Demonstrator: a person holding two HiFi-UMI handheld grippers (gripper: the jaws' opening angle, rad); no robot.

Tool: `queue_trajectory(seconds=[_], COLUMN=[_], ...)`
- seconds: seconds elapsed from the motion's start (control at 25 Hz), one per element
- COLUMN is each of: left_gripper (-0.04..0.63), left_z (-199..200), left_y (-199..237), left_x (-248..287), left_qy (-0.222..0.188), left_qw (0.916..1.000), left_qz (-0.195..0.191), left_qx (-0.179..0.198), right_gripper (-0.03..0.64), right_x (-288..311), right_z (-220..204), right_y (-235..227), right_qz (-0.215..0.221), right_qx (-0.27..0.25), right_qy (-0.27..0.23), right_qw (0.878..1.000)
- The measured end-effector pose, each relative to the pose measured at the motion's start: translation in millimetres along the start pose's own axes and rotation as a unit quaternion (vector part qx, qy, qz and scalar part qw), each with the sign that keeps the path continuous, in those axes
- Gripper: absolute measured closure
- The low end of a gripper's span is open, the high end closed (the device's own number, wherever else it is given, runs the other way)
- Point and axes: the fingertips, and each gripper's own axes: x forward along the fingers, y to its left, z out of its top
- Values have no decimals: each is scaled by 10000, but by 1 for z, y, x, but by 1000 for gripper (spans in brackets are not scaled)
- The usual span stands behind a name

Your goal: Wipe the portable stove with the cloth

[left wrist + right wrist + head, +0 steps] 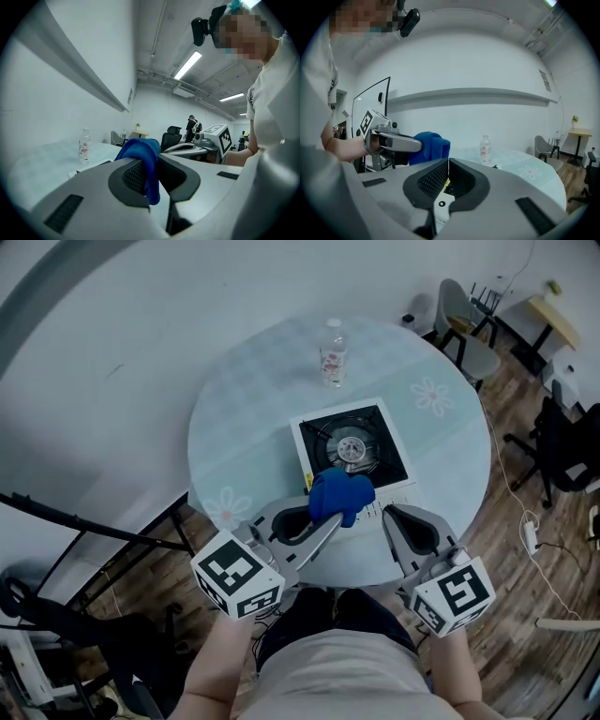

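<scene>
Pinched the cloth (339,495) in the left gripper (328,523), over the stove's (395,442) near edge. Pressed the right gripper (388,514) shut on nothing. Judged wiping barely started, with the whole top left.

table (234,427): round, pale, 2 flower prints | bottle (334,352): 1, clear, upright, near table's far edge | grey chair (466,329): beyond far-right edge | black office chair (562,451): off right edge | floor (525,615): wood
</scene>
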Motion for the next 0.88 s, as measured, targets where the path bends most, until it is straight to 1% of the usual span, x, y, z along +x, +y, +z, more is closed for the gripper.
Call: queue_trajectory(seconds=[0.08,0.16,0.32,0.44,0.56,0.68,0.88], left_gripper=[537,537,537,537,537,537,537], left_z=[2,3,5,4,2,1,-4], left_y=[1,1,4,8,11,13,14], left_x=[-7,-15,-32,-44,-53,-57,-56], left_qy=[-43,-149,-599,-825,-915,-1026,-1021], left_qw=[10000,9998,9972,9954,9942,9924,9921], left_qz=[32,74,151,234,392,487,487], left_qx=[15,-68,-415,-436,-415,-475,-544], right_gripper=[595,595,594,595,594,594,595], right_x=[4,6,10,18,22,23,26], right_z=[3,6,12,14,18,19,12], right_y=[9,18,30,44,53,55,52], right_qz=[81,140,170,310,409,468,484], right_qx=[-59,-76,-30,-87,-119,-173,-278], right_qy=[-8,-23,-137,-194,-249,-277,-140], right_qw=[9999,9999,9998,9993,9988,9984,9983])
